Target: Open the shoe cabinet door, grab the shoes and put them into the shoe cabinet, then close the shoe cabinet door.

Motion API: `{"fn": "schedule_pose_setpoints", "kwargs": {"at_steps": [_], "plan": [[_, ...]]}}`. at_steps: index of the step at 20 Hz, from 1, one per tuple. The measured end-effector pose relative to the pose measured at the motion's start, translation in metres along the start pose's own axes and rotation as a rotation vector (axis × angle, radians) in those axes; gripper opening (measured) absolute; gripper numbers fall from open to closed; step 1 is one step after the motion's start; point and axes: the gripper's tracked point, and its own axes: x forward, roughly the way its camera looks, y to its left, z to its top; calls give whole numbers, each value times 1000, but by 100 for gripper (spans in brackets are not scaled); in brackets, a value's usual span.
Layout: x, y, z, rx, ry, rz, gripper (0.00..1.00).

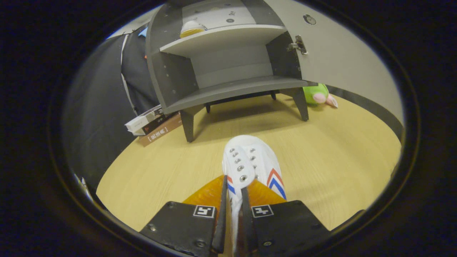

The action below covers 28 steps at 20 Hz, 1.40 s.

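Shoe going to the open cabinet

The grey shoe cabinet (228, 89) is standing straight ahead, past the shoe's toe, its door (342, 53) swinging wide open. The white shoe (251, 164) is pointing its toe at the cabinet, lying long-ways along the fingers. The gripper (234, 221) is squeezing the shoe's side tight.

— The shoe (251, 162)?
— White, metal eyelets, red and blue chevrons on its side, orange sole. Toe points at the cabinet; the gripper (234, 214) has its jaws closed on the shoe's upper edge.
— And the cabinet (228, 67)?
— Grey, on short legs on the tabletop (339, 153), beyond the shoe. Its door (342, 53) is swung open to the right. The lower shelf is bare; a second shoe (191, 29), white with a yellow sole, sits on the upper shelf.
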Motion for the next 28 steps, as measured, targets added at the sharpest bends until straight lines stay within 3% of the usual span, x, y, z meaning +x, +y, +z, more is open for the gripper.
{"fn": "schedule_pose_setpoints", "kwargs": {"at_steps": [4, 7, 15, 18, 28], "plan": [[-4, -1, 14, 29, -63, 39, 8], [-22, -8, 21, -52, -108, 2, 7], [-102, 26, 67, -144, -215, 75, 7], [-134, 42, 101, -151, -287, 113, 7], [-195, 79, 217, -249, -479, 121, 7]]}}
